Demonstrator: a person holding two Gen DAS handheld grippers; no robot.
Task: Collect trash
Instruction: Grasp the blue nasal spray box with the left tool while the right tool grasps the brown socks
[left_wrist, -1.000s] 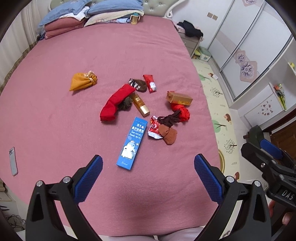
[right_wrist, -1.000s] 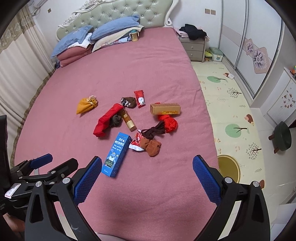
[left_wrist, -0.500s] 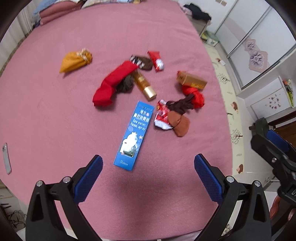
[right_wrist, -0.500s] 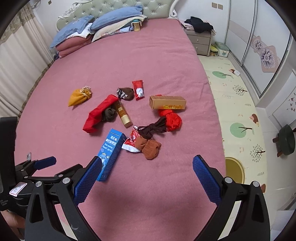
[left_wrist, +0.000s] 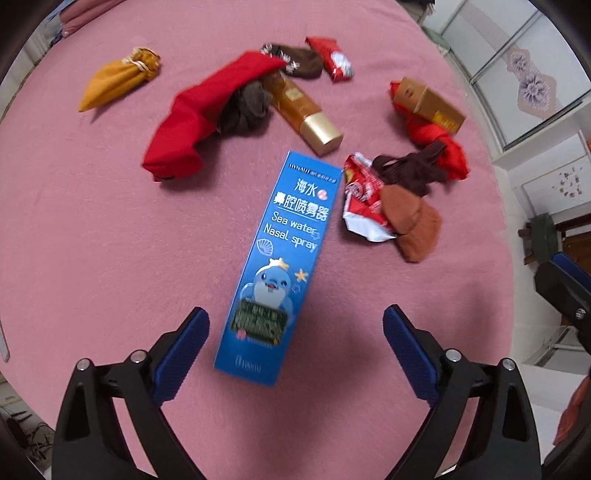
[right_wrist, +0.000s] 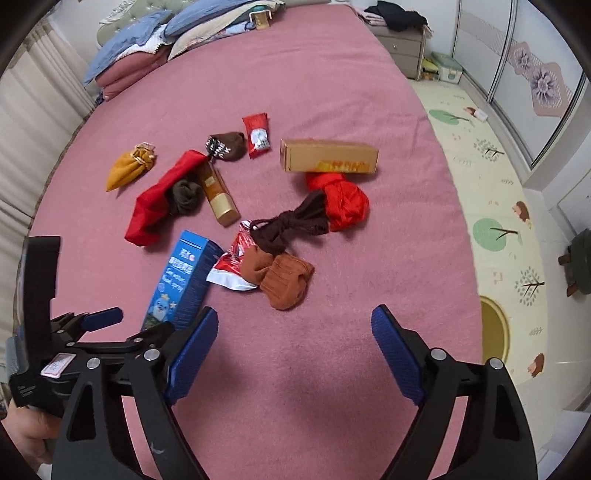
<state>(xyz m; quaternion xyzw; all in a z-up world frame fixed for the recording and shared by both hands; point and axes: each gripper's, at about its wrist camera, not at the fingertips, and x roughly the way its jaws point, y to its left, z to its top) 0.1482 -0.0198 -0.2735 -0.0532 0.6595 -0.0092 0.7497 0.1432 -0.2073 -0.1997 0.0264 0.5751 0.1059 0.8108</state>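
A blue nasal spray box (left_wrist: 280, 266) lies flat on the pink bed cover (left_wrist: 92, 240). Its near end is between the fingers of my left gripper (left_wrist: 295, 314), whose jaws are closing; the pads stand clear of it. Beside the box lie a crumpled red and white wrapper (right_wrist: 232, 266), a rust sock (right_wrist: 288, 284), a gold bottle (left_wrist: 306, 110), a brown carton (right_wrist: 328, 157) and a red snack packet (right_wrist: 256, 134). My right gripper (right_wrist: 295, 312) hovers just short of the rust sock, jaws closing over bare cover.
A red cloth (left_wrist: 207, 110), dark socks (right_wrist: 225, 146), a yellow pouch (left_wrist: 118, 77) and a red bundle (right_wrist: 343, 199) are mixed in. Pillows (right_wrist: 166, 48) are stacked at the head. The bed edge drops to a play mat (right_wrist: 491, 206) on the right.
Both grippers have come down toward the bed and the pile looks much larger. The blue box's near end now lies between the left fingers. Both pairs of jaws have narrowed a little.
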